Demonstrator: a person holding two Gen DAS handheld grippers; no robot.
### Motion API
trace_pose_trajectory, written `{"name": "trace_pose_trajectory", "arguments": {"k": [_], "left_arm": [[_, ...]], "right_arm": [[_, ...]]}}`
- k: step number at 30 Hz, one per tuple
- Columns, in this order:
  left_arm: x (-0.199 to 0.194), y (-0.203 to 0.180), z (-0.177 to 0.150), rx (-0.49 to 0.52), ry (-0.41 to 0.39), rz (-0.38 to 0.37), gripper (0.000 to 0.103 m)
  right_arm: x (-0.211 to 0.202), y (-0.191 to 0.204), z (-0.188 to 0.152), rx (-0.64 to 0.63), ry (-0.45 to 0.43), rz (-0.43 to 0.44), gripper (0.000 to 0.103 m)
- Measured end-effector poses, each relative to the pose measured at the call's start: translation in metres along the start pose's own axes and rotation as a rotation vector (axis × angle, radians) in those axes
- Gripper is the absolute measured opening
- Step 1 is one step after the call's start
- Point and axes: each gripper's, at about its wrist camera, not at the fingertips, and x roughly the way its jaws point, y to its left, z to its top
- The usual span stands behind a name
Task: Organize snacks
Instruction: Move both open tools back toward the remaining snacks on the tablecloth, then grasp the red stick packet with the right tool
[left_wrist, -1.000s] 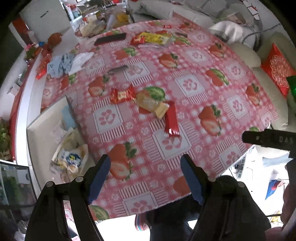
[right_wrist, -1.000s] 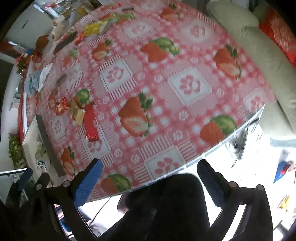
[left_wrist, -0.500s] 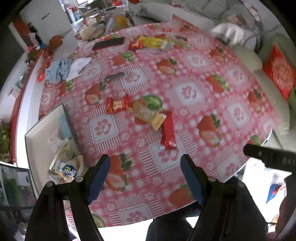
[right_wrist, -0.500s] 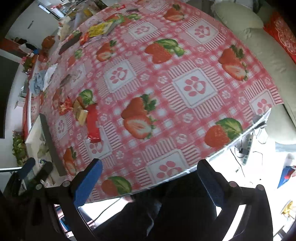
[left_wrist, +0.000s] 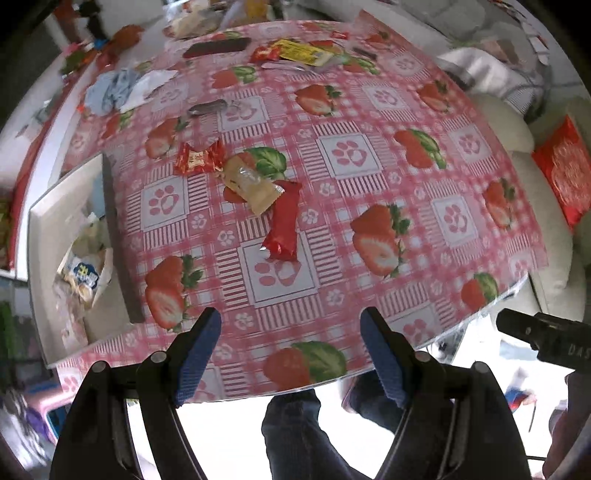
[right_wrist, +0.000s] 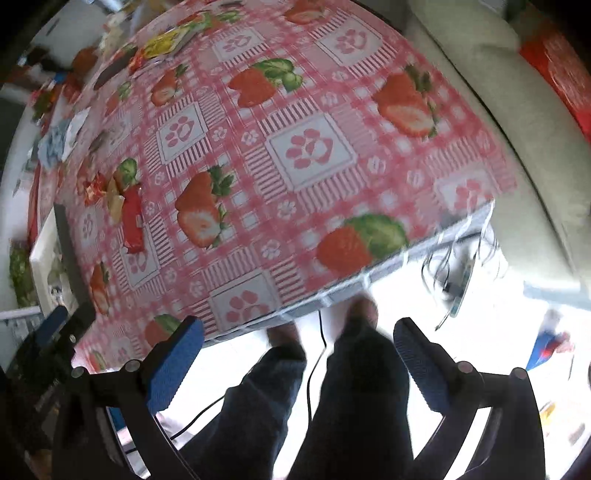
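Three snacks lie together on the strawberry tablecloth (left_wrist: 369, 122): a long red packet (left_wrist: 283, 221), a beige packet (left_wrist: 251, 184) and a small red wrapped candy (left_wrist: 197, 158). They also show in the right wrist view, the long red packet (right_wrist: 132, 218) at the left. A white box (left_wrist: 44, 221) holding several snack packets (left_wrist: 83, 273) stands at the table's left edge. My left gripper (left_wrist: 290, 332) is open and empty, above the near table edge. My right gripper (right_wrist: 297, 343) is open and empty, off the table's near edge, above the person's legs (right_wrist: 295, 406).
More snacks (left_wrist: 295, 51), a dark long object (left_wrist: 216, 47) and a blue-white cloth (left_wrist: 118, 88) lie at the far side. A cream sofa (right_wrist: 517, 129) with a red cushion (left_wrist: 565, 173) runs along the right. Cables (right_wrist: 458, 266) lie on the floor.
Both grippers have moved back toward the near table edge. The right wrist view now looks down past the edge at the legs and floor. The snacks have not moved.
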Motion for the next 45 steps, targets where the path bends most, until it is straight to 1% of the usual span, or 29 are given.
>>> {"name": "trace_pose_trajectory", "arguments": {"k": [2,3,4,5,7,9,10,12,14,18,21,22,23,24,25,27,29,31,32,33,34,35,38,41,42,44,45], "left_arm": [[-0.003,-0.011,-0.001,-0.039,0.016,0.043,0.081],[-0.004,-0.015,-0.004,-0.063,0.030,0.053,0.081],[-0.006,-0.023,-0.011,-0.087,0.051,0.039,0.081],[-0.007,-0.027,-0.014,-0.086,0.061,0.031,0.081],[-0.007,-0.041,-0.022,-0.050,0.093,0.067,0.081],[-0.014,-0.041,-0.021,-0.057,0.080,0.090,0.081],[-0.020,-0.036,-0.019,-0.084,0.059,0.088,0.081],[-0.024,-0.028,-0.016,-0.122,0.051,0.087,0.081],[-0.020,-0.017,-0.018,-0.165,0.064,0.081,0.081],[-0.008,-0.001,-0.032,-0.192,0.090,0.070,0.081],[0.000,0.026,-0.031,-0.217,0.065,0.028,0.081],[0.004,0.039,-0.029,-0.233,0.066,0.016,0.081],[0.005,0.050,-0.026,-0.247,0.085,0.016,0.081],[0.002,0.060,-0.025,-0.253,0.087,0.013,0.081],[-0.003,0.068,-0.023,-0.255,0.076,0.011,0.081],[-0.012,0.087,-0.022,-0.263,0.026,0.011,0.081],[-0.006,0.101,-0.021,-0.266,0.020,-0.001,0.082],[0.003,0.114,-0.022,-0.295,0.068,0.024,0.082],[0.003,0.119,-0.024,-0.320,0.083,0.020,0.082],[0.002,0.123,-0.025,-0.339,0.083,-0.001,0.082],[0.002,0.125,-0.025,-0.345,0.085,-0.013,0.082],[0.003,0.126,-0.023,-0.344,0.094,-0.016,0.082],[0.011,0.129,-0.012,-0.365,0.119,-0.020,0.082],[0.016,0.135,0.007,-0.430,0.129,-0.048,0.082],[0.017,0.137,0.018,-0.457,0.136,-0.046,0.082],[0.018,0.142,0.033,-0.505,0.129,-0.049,0.082],[0.021,0.145,0.044,-0.538,0.127,-0.069,0.082]], "right_arm": [[0.002,-0.009,0.008,-0.043,0.023,0.003,0.103],[0.003,-0.017,0.008,-0.048,0.033,0.023,0.103],[0.006,-0.023,0.008,-0.047,0.042,0.044,0.103],[0.009,-0.027,0.009,-0.046,0.058,0.048,0.103],[0.021,-0.037,0.007,-0.026,0.114,0.052,0.103],[0.026,-0.041,0.006,-0.014,0.152,0.077,0.103],[0.027,-0.040,0.007,-0.023,0.158,0.077,0.103],[0.025,-0.033,0.012,-0.058,0.158,0.062,0.103],[0.027,-0.022,0.015,-0.092,0.164,0.048,0.103],[0.041,0.003,0.020,-0.137,0.189,0.022,0.103],[0.052,0.034,0.033,-0.158,0.191,0.009,0.103],[0.053,0.041,0.036,-0.160,0.185,-0.001,0.103],[0.053,0.052,0.039,-0.162,0.184,-0.011,0.103],[0.053,0.062,0.042,-0.168,0.194,-0.005,0.103],[0.054,0.078,0.047,-0.180,0.206,0.006,0.103],[0.057,0.105,0.055,-0.207,0.194,0.005,0.103],[0.068,0.130,0.062,-0.245,0.188,0.002,0.103],[0.081,0.154,0.067,-0.286,0.200,-0.036,0.103],[0.086,0.164,0.069,-0.290,0.209,-0.041,0.103],[0.089,0.171,0.071,-0.289,0.213,-0.027,0.103],[0.093,0.181,0.074,-0.290,0.210,-0.012,0.103],[0.097,0.188,0.077,-0.296,0.204,-0.018,0.103],[0.117,0.210,0.088,-0.331,0.157,-0.072,0.103],[0.141,0.225,0.093,-0.403,0.144,-0.142,0.103],[0.142,0.228,0.094,-0.429,0.126,-0.173,0.103],[0.140,0.231,0.098,-0.500,0.095,-0.191,0.103],[0.138,0.230,0.101,-0.527,0.083,-0.214,0.103]]}}
